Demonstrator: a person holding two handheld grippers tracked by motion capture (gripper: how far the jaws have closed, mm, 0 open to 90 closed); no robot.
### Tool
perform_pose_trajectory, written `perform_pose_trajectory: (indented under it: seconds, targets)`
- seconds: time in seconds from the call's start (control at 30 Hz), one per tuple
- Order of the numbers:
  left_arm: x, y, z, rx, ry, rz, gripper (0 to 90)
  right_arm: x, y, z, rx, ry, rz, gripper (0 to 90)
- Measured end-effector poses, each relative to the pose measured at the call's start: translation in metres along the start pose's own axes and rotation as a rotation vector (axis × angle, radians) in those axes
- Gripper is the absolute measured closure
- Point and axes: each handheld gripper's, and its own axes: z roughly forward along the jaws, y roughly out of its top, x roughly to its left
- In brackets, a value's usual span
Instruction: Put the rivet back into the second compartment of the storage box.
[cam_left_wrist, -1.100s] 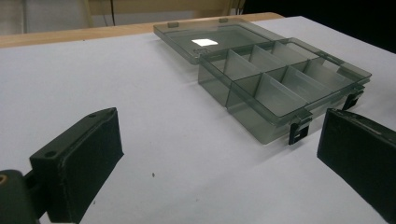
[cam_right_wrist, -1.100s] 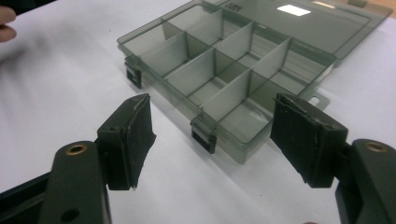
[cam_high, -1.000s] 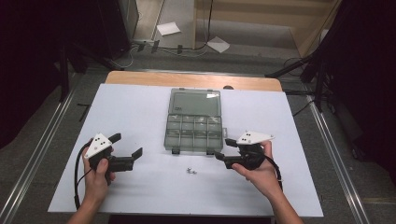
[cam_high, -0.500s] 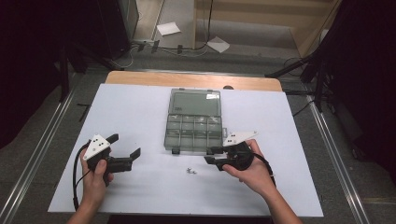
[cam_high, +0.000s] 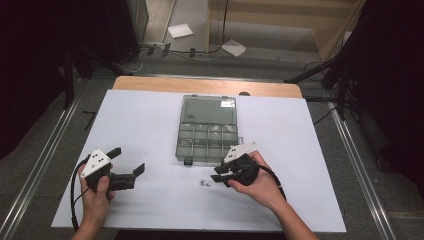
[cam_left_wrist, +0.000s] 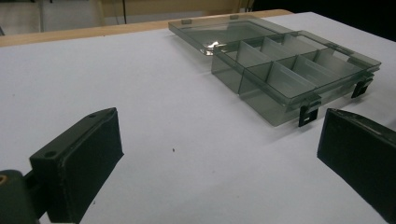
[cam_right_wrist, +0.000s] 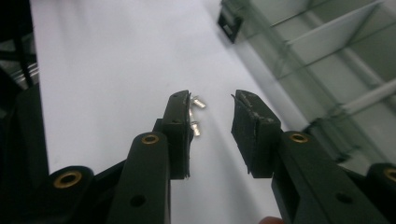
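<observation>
While the right gripper (cam_right_wrist: 212, 116) has just been closing with nothing between its jaws, the screws (cam_right_wrist: 196, 114) lie just beyond its tips, beside the box (cam_high: 206, 142) — they could skid away. The left gripper (cam_left_wrist: 219, 158) is spread — idle.

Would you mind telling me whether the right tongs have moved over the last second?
Yes. In the high view the right tongs have slid leftward past the organizer box's front right corner toward the small screws, their jaws closing with nothing between them.
</observation>
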Motion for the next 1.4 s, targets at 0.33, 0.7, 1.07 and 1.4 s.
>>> perform_pose_trajectory:
  seconds: [0.33,0.7,1.07,1.4]
  targets:
    - [-0.002,-0.006,-0.005,0.003,0.004,-0.011,0.0,0.006,0.004,0.018,0.060,0.002,-0.036,67.0]
    - [-0.006,-0.011,-0.007,0.003,0.007,-0.002,0.0,0.008,0.007,0.028,0.120,0.004,-0.068,74.5]
    - [-0.004,-0.012,-0.008,0.007,0.015,-0.010,0.0,0.008,0.008,0.040,0.161,0.001,-0.088,76.0]
    - [-0.004,-0.013,-0.008,0.016,0.017,0.000,0.0,0.010,0.007,0.044,0.186,-0.021,-0.116,79.2]
